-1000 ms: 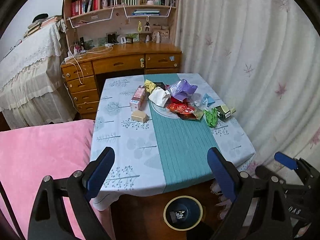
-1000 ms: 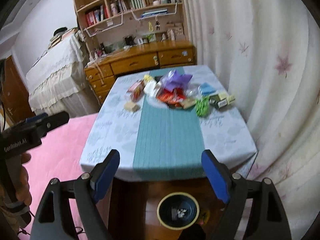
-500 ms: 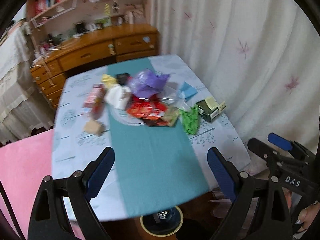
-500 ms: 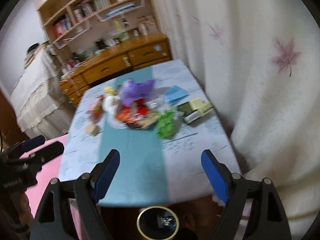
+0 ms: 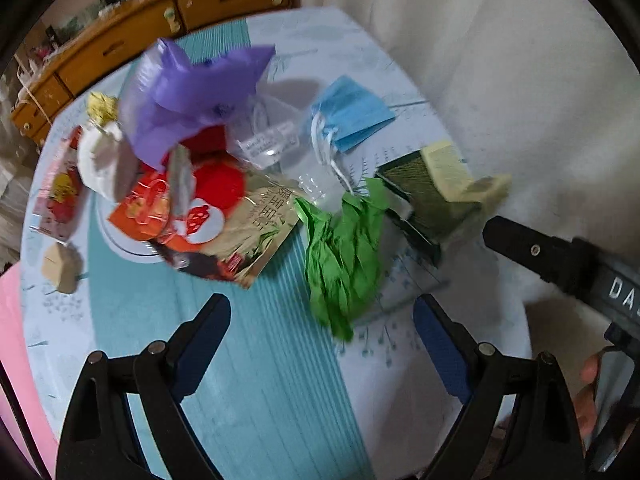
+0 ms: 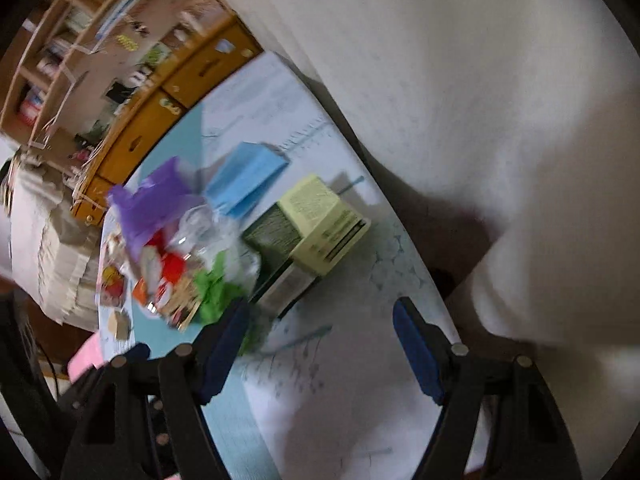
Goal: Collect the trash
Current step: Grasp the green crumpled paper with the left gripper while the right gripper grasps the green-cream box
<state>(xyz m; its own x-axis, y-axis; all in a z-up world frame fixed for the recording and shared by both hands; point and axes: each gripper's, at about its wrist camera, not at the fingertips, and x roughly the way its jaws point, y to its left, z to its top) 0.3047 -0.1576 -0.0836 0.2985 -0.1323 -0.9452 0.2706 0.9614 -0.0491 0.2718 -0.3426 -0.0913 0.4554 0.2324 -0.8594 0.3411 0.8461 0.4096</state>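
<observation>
Apparently green wrapper (image 5: 344, 256) just ahead, between open left gripper (image 5: 322, 320) fingers

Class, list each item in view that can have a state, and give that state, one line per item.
left gripper: open, empty, above the table.
right gripper: open, empty.
purple bag: crumpled, atop the pile.
green paper: crumpled, lying on the tablecloth.
blue face mask: folded, lying flat.
yellow-green box: flap open.
desk drawers: shut.

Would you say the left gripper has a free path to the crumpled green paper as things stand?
Probably yes: the left gripper is open, and the crumpled green paper lies just ahead between its fingers with nothing on top; the foil packet only borders it.
</observation>
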